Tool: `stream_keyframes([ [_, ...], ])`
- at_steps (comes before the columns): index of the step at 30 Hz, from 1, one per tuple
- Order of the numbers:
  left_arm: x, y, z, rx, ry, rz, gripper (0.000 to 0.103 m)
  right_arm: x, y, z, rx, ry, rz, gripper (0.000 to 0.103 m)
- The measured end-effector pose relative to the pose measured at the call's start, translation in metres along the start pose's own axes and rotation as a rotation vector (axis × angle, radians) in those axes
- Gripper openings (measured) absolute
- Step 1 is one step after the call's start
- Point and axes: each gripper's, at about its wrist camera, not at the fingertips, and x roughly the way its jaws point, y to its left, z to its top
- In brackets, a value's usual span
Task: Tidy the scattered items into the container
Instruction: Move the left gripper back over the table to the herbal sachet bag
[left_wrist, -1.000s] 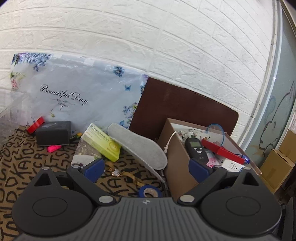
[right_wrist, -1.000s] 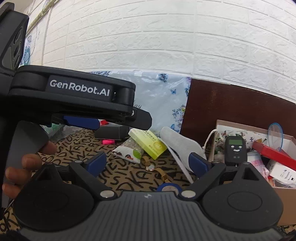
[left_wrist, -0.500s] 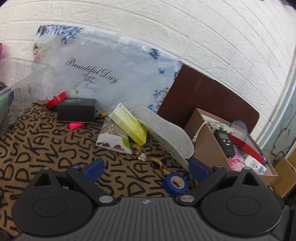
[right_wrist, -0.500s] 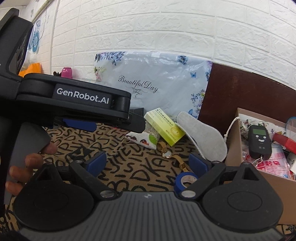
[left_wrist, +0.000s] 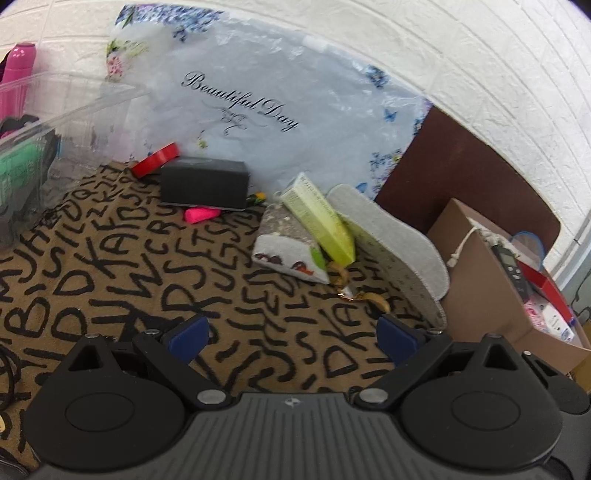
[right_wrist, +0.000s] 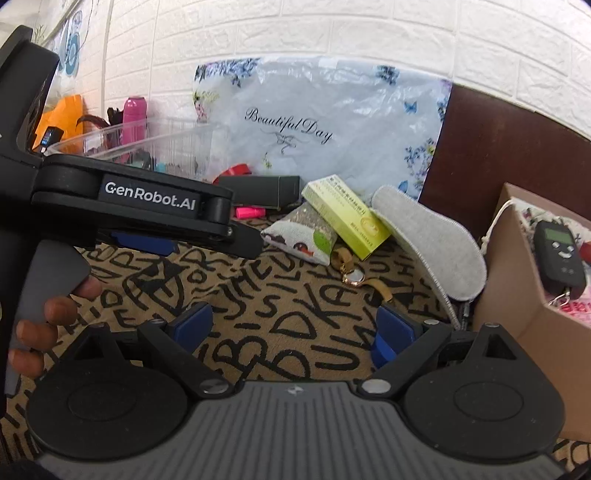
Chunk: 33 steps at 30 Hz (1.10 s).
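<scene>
Both grippers are coming lower and closer to the mat than in the earlier pictures, and the blue tape roll that was lying near the jaws is no longer showing in the left wrist view. The left gripper (left_wrist: 291, 334) is hanging over the brown mat (left_wrist: 110, 280) with black letters; its blue pads are standing wide apart and nothing is between them. The right gripper (right_wrist: 295, 326) is also standing open and empty, with a blue thing (perhaps the tape roll, I cannot tell) peeking behind its right finger.

On the mat the scattered items are lying in a small heap: a grey insole (left_wrist: 391, 236) is leaning against the cardboard box (left_wrist: 476, 295), a green-yellow carton (left_wrist: 317, 218) is resting partly on a printed pouch (left_wrist: 288, 247), and a gold wristwatch (right_wrist: 352, 275) is lying just in front of them. Farther back a black box (left_wrist: 205, 181), a pink marker (left_wrist: 201, 214) and a red tape roll (left_wrist: 155, 159) are sitting near the wall. The cardboard box, on the right, is already holding a black handheld scale (right_wrist: 559, 254).

A white brick wall (right_wrist: 332, 29) is closing the room behind, with a flowered plastic bag (left_wrist: 258, 107) and a dark brown board (right_wrist: 509, 144) leaning on it. A clear plastic bin (left_wrist: 48, 122) is standing at the left, and a person's fingers (right_wrist: 55, 314) are holding the left handle.
</scene>
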Motion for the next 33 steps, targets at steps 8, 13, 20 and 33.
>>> stream_keyframes([
  [8,0.027,0.020,-0.002,-0.043,0.063,0.040,0.099,0.025,0.001,-0.007,-0.003,0.058,0.015,0.093],
  [13,0.041,0.019,0.006,-0.023,0.071,0.029,0.099,0.039,-0.003,-0.003,-0.003,0.059,0.013,0.093],
  [20,0.065,0.019,0.038,0.012,0.049,0.009,0.095,0.071,-0.011,0.016,0.011,0.027,0.011,0.091],
  [33,0.125,0.030,0.072,0.039,0.111,-0.050,0.065,0.143,-0.016,0.050,-0.048,0.018,0.051,0.070],
])
